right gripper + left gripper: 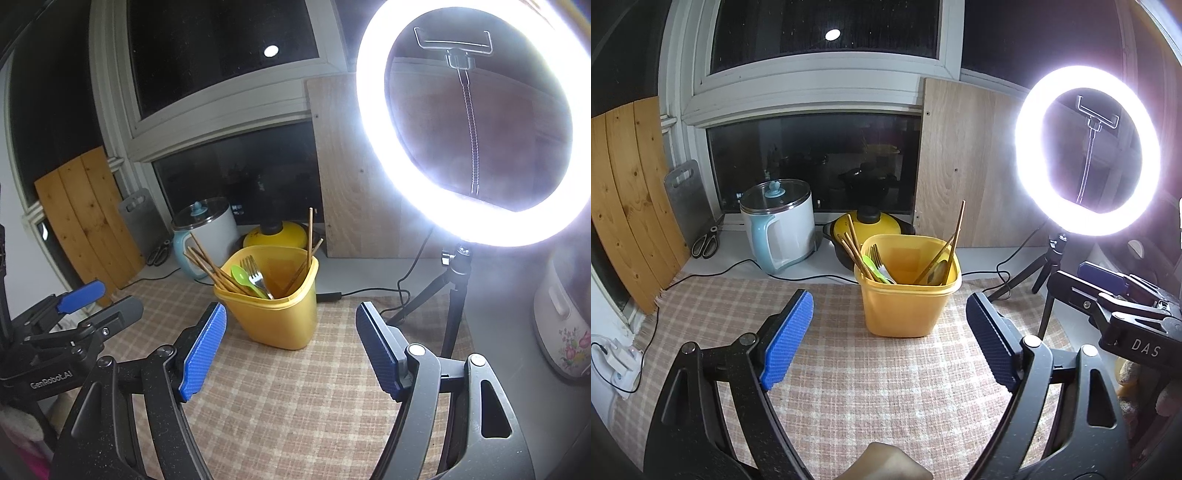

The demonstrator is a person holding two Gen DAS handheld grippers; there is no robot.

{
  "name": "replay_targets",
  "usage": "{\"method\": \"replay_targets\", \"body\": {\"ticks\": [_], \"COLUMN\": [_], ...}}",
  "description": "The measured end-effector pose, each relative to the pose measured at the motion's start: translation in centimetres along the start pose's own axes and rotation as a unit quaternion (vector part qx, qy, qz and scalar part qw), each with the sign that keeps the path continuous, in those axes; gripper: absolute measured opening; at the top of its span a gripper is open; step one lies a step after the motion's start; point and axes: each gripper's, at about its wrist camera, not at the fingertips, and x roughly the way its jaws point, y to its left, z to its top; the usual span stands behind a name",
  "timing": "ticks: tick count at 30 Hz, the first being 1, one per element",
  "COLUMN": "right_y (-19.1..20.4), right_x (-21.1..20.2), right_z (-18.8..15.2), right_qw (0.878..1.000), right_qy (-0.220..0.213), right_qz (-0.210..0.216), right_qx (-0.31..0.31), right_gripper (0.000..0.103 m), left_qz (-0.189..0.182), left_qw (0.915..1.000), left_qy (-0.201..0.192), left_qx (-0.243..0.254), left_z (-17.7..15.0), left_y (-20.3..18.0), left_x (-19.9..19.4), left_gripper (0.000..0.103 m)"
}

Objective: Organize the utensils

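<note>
Left wrist view: left tool (890, 339) wide open, empty. Yellow utensil holder (905, 295) at 12 o'clock on the checked bench (849, 387), holding chopsticks (855, 251), fork (876, 256). Kettle (779, 225) at 11, ring light (1087, 147) at 2.

Right wrist view: right tool (291, 347) open, empty; holder at 12; left tool at 9.

This is a home kitchen at night. An electric pot (779, 225) with a glass lid, a yellow-lidded casserole (866, 225), scissors (706, 242) and a cutting board (687, 199) line the back edge of the worktop under a dark window (812, 162). A checked cloth (886, 387) covers the worktop, and a flowered rice cooker (561, 332) stands at its right edge.
</note>
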Motion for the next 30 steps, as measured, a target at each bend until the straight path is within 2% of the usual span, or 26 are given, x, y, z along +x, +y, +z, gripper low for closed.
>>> {"method": "replay_targets", "body": {"ticks": [30], "right_y": [-0.24], "right_x": [-0.03], "right_z": [-0.08], "right_qw": [1.000], "right_qy": [0.003], "right_qz": [0.003], "right_qx": [0.011], "right_gripper": [0.073], "left_qz": [0.002], "left_qw": [1.0000], "left_qy": [0.000], "left_qx": [0.003], "left_z": [0.26], "left_y": [-0.19], "left_x": [-0.16], "left_gripper": [0.087]}}
